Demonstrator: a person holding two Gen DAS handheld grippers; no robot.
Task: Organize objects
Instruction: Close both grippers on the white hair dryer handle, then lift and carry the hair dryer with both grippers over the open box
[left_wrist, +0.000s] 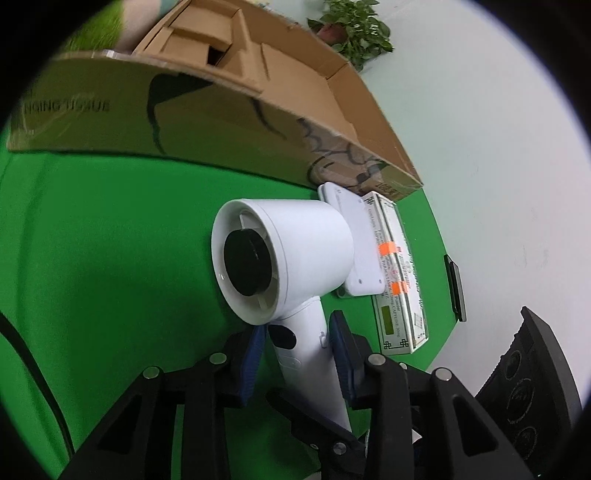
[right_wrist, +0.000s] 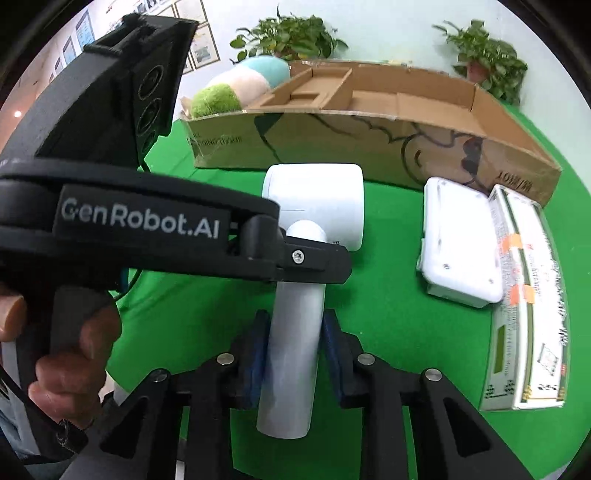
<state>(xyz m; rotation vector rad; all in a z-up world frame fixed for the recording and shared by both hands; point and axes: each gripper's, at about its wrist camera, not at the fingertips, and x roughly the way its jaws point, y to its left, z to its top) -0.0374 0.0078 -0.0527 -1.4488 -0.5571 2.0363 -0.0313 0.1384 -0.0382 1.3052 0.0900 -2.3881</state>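
On green cloth, frame centre: white plastic hair dryer (right_wrist: 312, 206), not yet boxed | left gripper (left_wrist: 301, 354) and right gripper (right_wrist: 293, 347) both clamped on its handle | open brown cardboard box (right_wrist: 369, 147) above: empty compartments | white case (right_wrist: 458, 243), medicine cartons (right_wrist: 524, 302) also left outside.

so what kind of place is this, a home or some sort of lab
Probably an office or lab staging area, not a home: a green cloth covers the table, framed notices hang on the wall, and potted plants line it.

Left gripper (left_wrist: 299, 354) and right gripper (right_wrist: 293, 350), both angled downward, blue pads pressing a white handle; hand (right_wrist: 70, 354) gripping the left one's grip.
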